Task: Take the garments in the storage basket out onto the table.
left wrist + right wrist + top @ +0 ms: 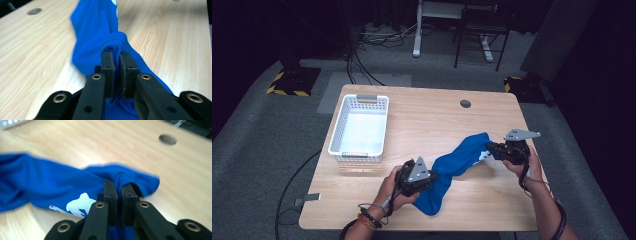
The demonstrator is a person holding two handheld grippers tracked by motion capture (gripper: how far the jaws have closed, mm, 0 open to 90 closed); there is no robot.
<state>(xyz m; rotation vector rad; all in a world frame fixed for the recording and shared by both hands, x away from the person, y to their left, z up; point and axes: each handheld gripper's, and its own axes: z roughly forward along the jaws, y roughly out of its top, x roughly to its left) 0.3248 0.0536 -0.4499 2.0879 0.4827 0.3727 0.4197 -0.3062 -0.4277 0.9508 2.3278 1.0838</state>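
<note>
Blue cloth [457,162] lies stretched across the near right part of the table [422,120], running from near left up to far right, with a white print near its right end. Left gripper [432,176] has its fingers [108,67] clamped on a bunched fold at the cloth's near left part. Right gripper [490,148] has its fingers [110,192] pinched shut on the cloth's far right edge. White basket [337,135] stands on the far left of the table, well apart from the cloth.
</note>
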